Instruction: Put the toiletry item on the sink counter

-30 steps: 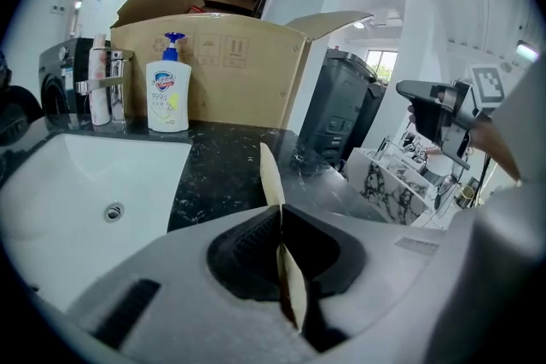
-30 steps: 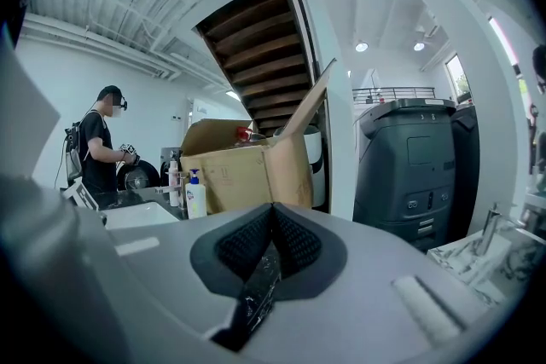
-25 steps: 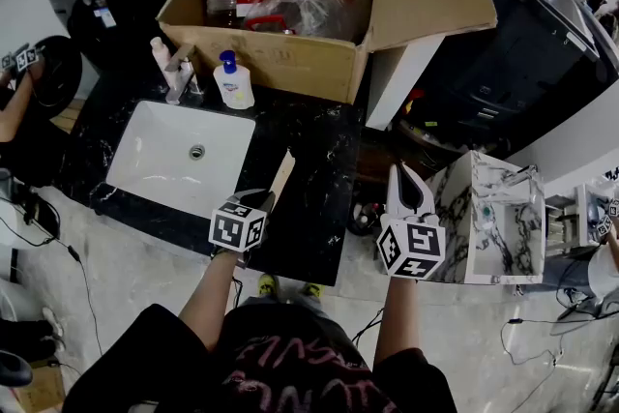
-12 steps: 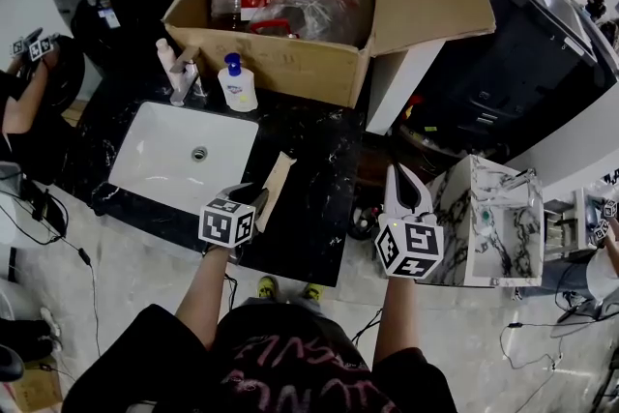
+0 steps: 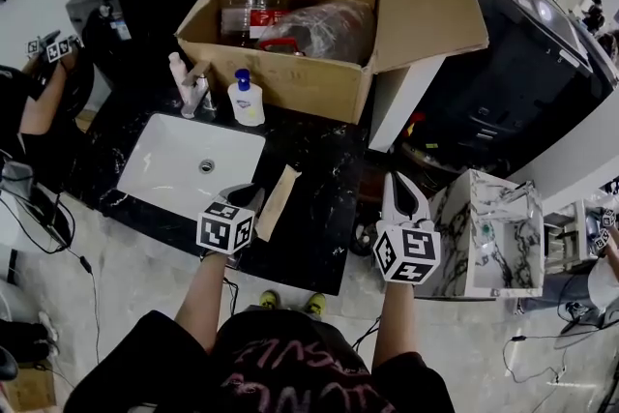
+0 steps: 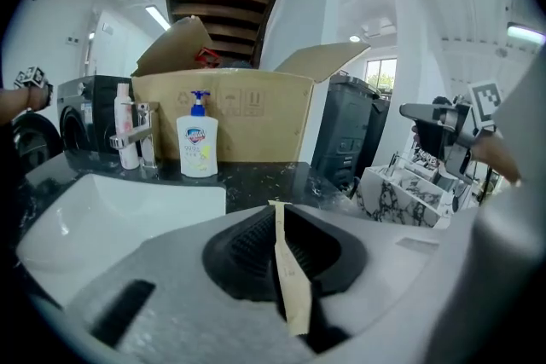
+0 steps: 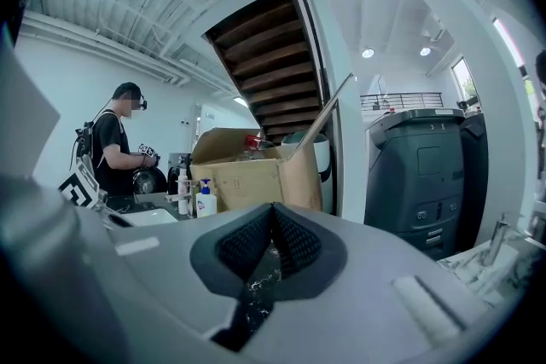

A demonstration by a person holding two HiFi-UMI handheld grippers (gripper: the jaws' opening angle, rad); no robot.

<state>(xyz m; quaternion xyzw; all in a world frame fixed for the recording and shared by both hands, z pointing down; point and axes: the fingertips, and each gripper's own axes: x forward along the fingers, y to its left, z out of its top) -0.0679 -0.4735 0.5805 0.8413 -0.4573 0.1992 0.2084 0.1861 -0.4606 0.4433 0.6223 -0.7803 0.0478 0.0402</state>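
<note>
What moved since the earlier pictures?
The left gripper slid slightly left toward the sink; its jaws are closing on the tan strip between them. The right gripper, soap bottle and box stayed put.

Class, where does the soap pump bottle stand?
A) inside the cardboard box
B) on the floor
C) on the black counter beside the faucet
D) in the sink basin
C: the soap pump bottle stands upright on the black counter beside the faucet.

Left hand-held gripper [image 5: 250,196] closing on packet [image 5: 278,198]; right hand-held gripper [image 5: 402,184] shut.
</note>
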